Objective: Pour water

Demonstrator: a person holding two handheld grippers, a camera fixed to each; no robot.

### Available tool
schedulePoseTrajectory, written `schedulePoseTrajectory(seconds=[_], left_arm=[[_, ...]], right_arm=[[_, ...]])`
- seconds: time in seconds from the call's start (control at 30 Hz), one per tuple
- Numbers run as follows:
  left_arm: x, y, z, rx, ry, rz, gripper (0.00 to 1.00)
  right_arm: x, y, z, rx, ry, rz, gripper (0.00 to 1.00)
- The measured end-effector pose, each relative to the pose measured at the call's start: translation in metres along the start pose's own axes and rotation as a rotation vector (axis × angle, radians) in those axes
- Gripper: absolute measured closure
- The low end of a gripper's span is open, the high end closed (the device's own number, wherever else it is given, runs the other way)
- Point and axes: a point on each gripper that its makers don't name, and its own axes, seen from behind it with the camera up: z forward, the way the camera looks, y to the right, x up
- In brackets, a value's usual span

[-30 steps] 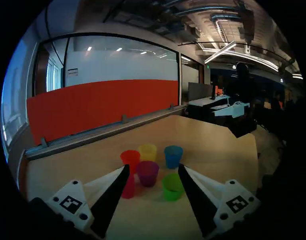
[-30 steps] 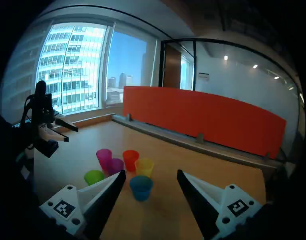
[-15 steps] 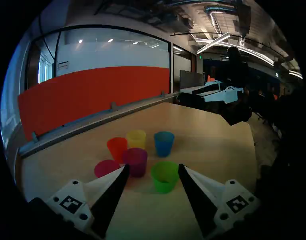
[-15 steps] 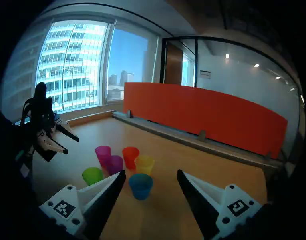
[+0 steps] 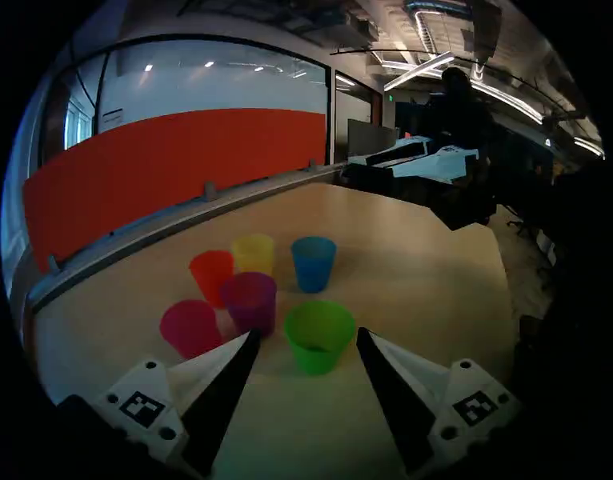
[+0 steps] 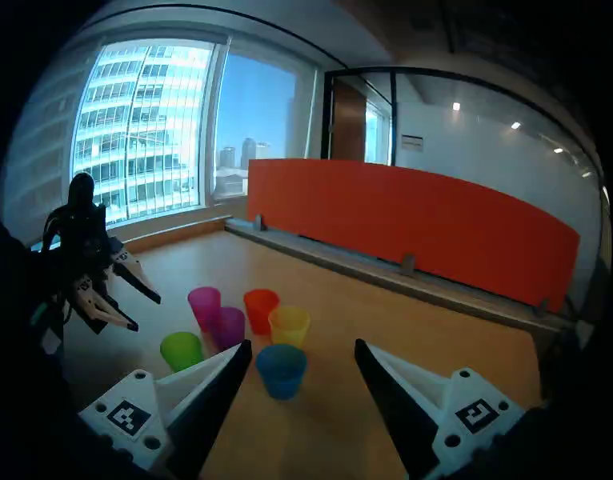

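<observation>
**Left gripper (image 5: 306, 334) draws in on the green cup (image 5: 316, 346)**

Compared with a second ago, the left gripper sits lower and nearer the cluster of cups, so the green cup now stands large between its two fingertips, just ahead of them and untouched. Its jaws are spread wide and hold nothing, a spacing that suits sliding around the cup's wall. In the right gripper view the same tool (image 6: 106, 290) shows tilted down toward the table, beside the green cup (image 6: 182, 350).

The right gripper (image 6: 302, 344) has barely shifted. Its jaws also stand apart and empty, aimed at the blue cup (image 6: 281, 370), which sits just ahead of the tips on the near edge of the group.

Outward from there, the purple cup (image 5: 249, 300), pink cup (image 5: 190, 326), red cup (image 5: 213, 274) and yellow cup (image 5: 253, 254) stand upright and close together on the wooden table (image 5: 418, 272), with the blue cup (image 5: 313, 262) slightly apart. Packing them this tight leaves only the outer cups easy to grasp. Which cup holds water I cannot tell. My judgement: each gripper is lining up on its own outer cup, one to pour, one to receive.
</observation>
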Motion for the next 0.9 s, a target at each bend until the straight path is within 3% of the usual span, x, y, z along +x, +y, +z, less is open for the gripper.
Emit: schedulePoseTrajectory(seconds=[0.9], left_arm=[[-0.041,0.006,0.045,-0.075,-0.13,0.002,0.1]], right_arm=[[-0.003,0.006,0.027,0.016,-0.022,0.007,0.01]])
